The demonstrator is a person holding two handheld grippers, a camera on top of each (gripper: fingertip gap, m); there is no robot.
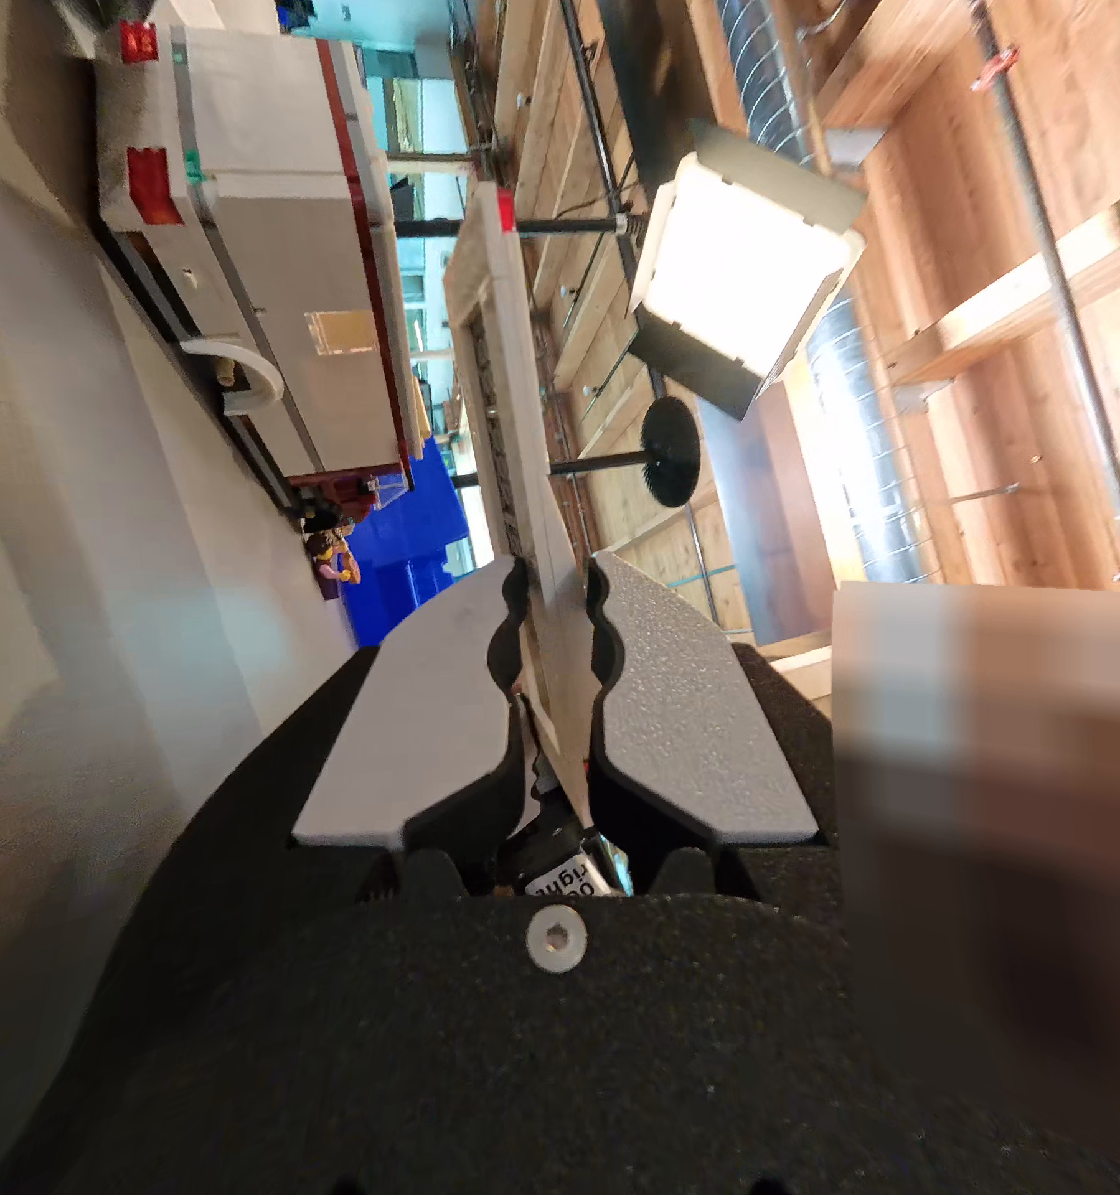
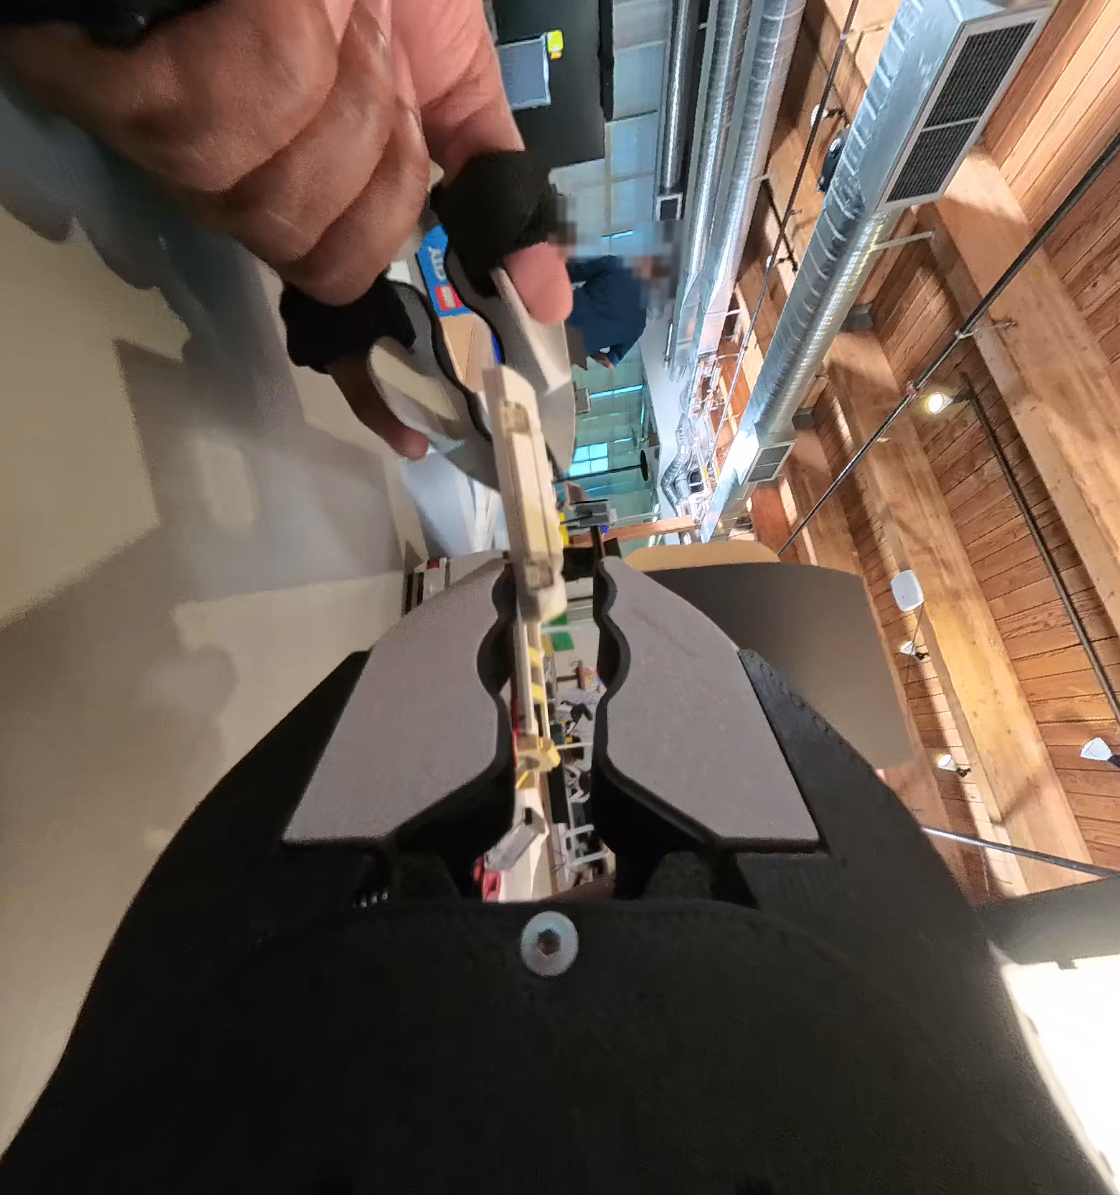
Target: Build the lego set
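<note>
A timber-ceilinged workshop, seen tipped sideways, with a white table [image 1: 124,517] beside a white brick-built vehicle [image 1: 272,271]. In the left wrist view, the left gripper [image 1: 554,582] is clamped narrowly on a long tan brick panel [image 1: 512,362] whose long axis runs straight away from the fingers; free air lies around it. In the right wrist view, the right gripper [image 2: 550,588] stands narrowly parted; the panel's [image 2: 525,491] near end touches its left pad, with a gap at the other, while the left gripper [image 2: 479,401] holds the far end.
</note>
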